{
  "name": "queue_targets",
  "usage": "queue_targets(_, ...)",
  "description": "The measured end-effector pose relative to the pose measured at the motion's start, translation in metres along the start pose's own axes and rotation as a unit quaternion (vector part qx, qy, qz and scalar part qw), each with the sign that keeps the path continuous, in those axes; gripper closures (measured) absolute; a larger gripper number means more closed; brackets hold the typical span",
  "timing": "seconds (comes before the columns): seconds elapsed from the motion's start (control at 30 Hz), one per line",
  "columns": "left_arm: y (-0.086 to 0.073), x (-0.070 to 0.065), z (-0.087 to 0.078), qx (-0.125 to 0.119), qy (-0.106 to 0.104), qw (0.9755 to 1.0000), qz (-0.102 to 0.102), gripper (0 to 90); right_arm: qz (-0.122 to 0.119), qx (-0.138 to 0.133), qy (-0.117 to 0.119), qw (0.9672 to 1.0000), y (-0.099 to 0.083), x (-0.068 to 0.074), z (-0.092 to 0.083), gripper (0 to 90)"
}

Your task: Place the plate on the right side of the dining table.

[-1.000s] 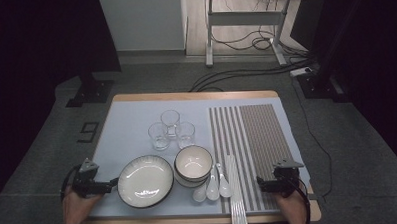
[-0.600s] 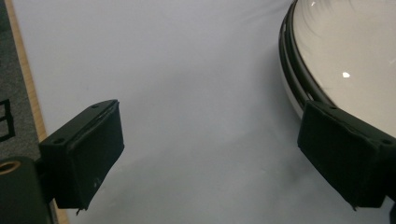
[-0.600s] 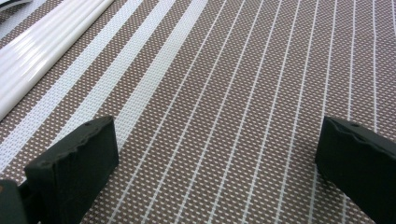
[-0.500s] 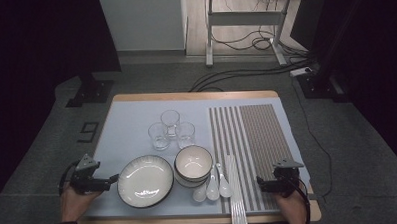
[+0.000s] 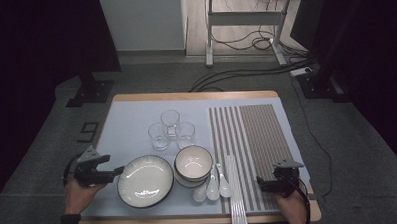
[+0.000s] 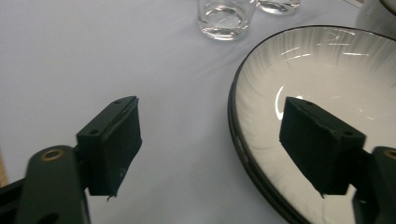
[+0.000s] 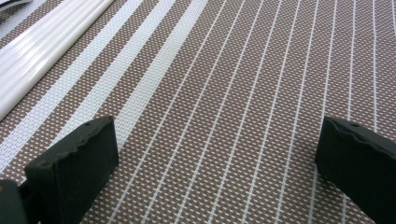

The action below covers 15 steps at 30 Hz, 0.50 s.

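At the left edge of the pale blue table cover [image 5: 131, 119], we held the left gripper [image 5: 119, 170] level, its tips at the rim of the shallow white plate [image 5: 145, 181] with the dark edge. Seen from the left gripper view, the plate's near rim [image 6: 243, 149] lay between the two jaws: one black pad stood over the bare cover, the other over the plate's ribbed inside. Neither pad pressed on the rim, so nothing was grasped, though the jaws had just been closing around it.

The plate sat at the front of the table, just beside a stack of white bowls [image 5: 193, 163]. Three clear glasses [image 5: 170, 128] stood in a cluster behind these, and white spoons [image 5: 212, 185] lay in front of the bowls.

Over on the right, we kept the right gripper [image 5: 259, 182] low above the brown striped placemat [image 5: 257, 130], its jaws spread wide apart with only the weave between them. A bundle of white chopsticks [image 5: 236, 190] lay along the mat's left part, near that gripper but apart from it; the right gripper view caught them at the upper left [image 7: 42, 42]
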<state>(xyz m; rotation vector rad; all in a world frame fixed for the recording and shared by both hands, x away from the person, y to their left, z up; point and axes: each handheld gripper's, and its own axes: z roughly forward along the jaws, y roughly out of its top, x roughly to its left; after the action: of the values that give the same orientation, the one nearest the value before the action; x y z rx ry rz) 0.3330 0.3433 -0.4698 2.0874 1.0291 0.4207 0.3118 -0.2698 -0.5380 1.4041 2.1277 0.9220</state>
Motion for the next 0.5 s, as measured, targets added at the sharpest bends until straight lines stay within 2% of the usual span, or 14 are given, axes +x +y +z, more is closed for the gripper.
queue_targets(0.23, 0.012, -0.001, 0.008, 0.003, -0.01, 0.9999, 0.007, 33.5, 0.0, 0.0, 0.0, 1.0, 0.0, 0.0, 0.0, 0.0)
queue_targets(0.3, 0.017, 0.0, 0.01, -0.003, -0.024, 0.9997, 0.005, 36.5, 0.0, 0.0, 0.0, 1.0, 0.0, 0.0, 0.0, 0.0)
queue_targets(0.5, 0.026, 0.001, 0.017, -0.003, -0.044, 0.999, 0.008, 45.6, 0.0, 0.0, 0.0, 1.0, 0.0, 0.0, 0.0, 0.0)
